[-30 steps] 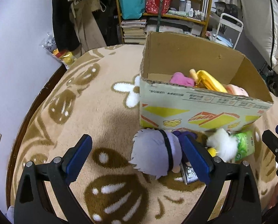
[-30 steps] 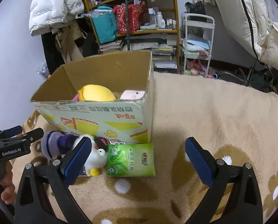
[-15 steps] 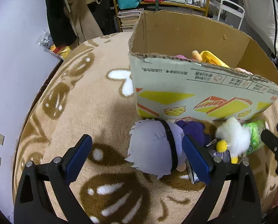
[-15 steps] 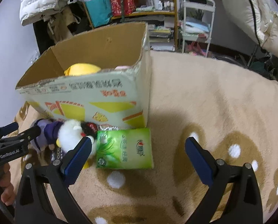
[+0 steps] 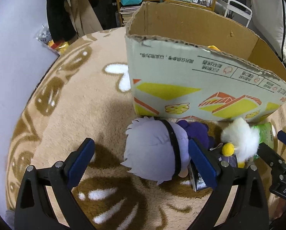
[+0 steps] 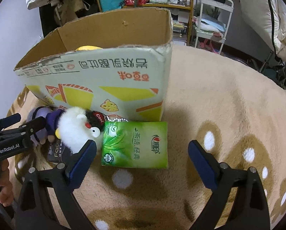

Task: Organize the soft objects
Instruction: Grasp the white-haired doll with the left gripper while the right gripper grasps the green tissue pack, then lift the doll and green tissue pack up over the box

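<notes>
Spread under everything: a tan plush blanket (image 6: 229, 105) with brown and white flower shapes, likely on a bed. Ahead of both sets of fingers, an open cardboard box (image 6: 108, 82), printed upside down on its near wall. Visible inside over the rim: only a yellow soft thing (image 6: 88, 48); the rest of the contents hidden by the wall.

Lined up against the foot of the box, just beyond the fingertips: a lilac-haired plush doll (image 5: 158, 151) with a purple body, a fluffy white chick toy (image 6: 76, 132) in a black cap, a flat green tissue pack (image 6: 137, 143), and a dark packet (image 6: 56, 152) half buried under the toys.

Left gripper (image 5: 143, 163): spread wide, nothing held, doll's head lying between the fingers and nearer the right-hand one. Right gripper (image 6: 142, 163): equally wide, empty, tissue pack sitting just ahead of the gap, chick beside its left-hand finger.

Step in hand, by the look of it: picking the doll with the left, the pack with the right. Best done by centring the doll's head between the pads before closing, pinching the bulk, not the hair tufts. For the pack, coming down across its narrow width, clear of the chick. Then lifting above the torn rim and releasing inside.
</notes>
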The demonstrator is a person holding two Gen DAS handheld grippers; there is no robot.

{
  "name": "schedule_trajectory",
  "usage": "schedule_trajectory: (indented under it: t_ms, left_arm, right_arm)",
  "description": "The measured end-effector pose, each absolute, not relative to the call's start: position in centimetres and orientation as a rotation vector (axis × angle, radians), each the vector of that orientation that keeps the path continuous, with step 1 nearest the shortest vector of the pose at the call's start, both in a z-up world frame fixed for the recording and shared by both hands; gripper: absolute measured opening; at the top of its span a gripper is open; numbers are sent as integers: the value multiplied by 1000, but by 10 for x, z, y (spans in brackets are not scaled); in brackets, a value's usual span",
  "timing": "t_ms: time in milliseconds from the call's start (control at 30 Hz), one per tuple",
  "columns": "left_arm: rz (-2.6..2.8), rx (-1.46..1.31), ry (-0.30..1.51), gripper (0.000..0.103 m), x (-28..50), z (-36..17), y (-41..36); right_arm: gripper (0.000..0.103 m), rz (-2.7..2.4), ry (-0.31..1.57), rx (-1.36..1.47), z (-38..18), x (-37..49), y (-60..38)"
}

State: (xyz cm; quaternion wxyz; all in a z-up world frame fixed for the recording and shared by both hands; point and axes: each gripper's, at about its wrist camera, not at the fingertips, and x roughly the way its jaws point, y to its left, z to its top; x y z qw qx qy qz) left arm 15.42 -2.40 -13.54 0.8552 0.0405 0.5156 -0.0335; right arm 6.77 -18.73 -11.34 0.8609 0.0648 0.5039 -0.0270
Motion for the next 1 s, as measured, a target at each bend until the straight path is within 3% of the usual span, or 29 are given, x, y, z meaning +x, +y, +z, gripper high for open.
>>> schedule_trajectory:
  t_ms: [333, 533, 767, 1000]
  left_arm:
    - [-122, -16, 1133, 95, 157, -148, -20]
    - [-196, -56, 1127, 67, 153, -144, -24]
    - [-189, -91, 1135, 63, 151, -143, -19]
    - [-155, -63, 1109, 61, 140, -138, -18]
  right_arm:
    - [100, -36, 1090, 113, -119, 74, -185]
    - [100, -41, 1148, 108, -132, 82, -185]
    - [80, -44, 1185, 122, -141, 87, -192]
    - [79, -37, 1167, 163, -137, 84, -200]
